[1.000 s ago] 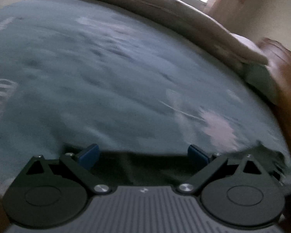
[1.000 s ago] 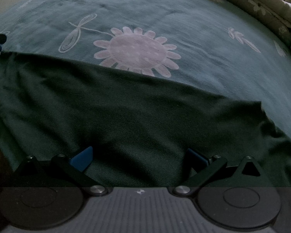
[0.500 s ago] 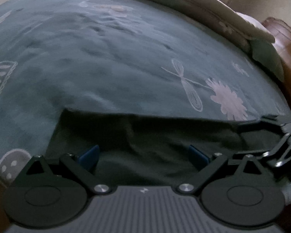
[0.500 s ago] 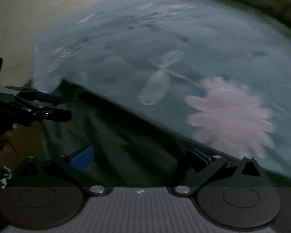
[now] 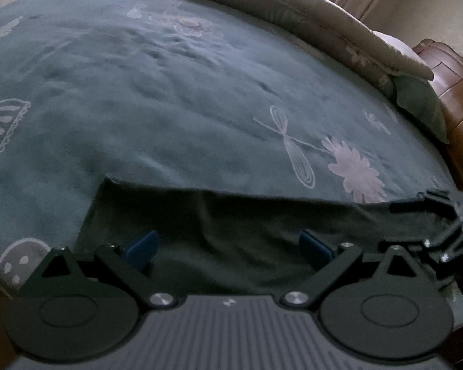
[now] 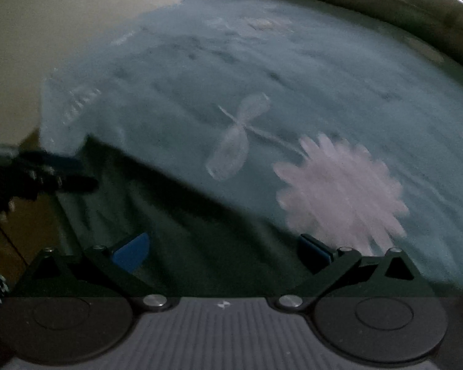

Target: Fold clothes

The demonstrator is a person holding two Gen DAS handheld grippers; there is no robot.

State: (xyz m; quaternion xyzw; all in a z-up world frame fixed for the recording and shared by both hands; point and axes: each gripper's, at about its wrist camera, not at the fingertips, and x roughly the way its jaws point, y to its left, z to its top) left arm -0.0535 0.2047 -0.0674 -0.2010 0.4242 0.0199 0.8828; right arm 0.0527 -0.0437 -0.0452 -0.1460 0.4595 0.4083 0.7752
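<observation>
A dark green garment [image 5: 231, 234] lies flat near the front edge of a teal bedspread [image 5: 169, 108], its far edge running straight across. My left gripper [image 5: 228, 246] hovers over the garment's left part, open, with nothing between its blue pads. In the right wrist view the same garment [image 6: 200, 234] slopes from upper left to lower right. My right gripper [image 6: 222, 251] is over it, open and empty. The right gripper's fingers [image 5: 416, 205] show at the right edge of the left wrist view, and the left gripper's fingers [image 6: 64, 172] at the left of the right wrist view.
The bedspread [image 6: 324, 92] carries a pale flower [image 6: 339, 188] and dragonfly pattern [image 5: 293, 151]. A rolled beige quilt [image 5: 293, 15] lies along the far side. A wooden headboard [image 5: 453, 71] rises at the right. Floor [image 6: 18, 240] shows past the bed's left corner.
Both grippers have swung: the left view turned until the garment's left corner and the right gripper came in; the right view turned left toward the bed corner and the left gripper.
</observation>
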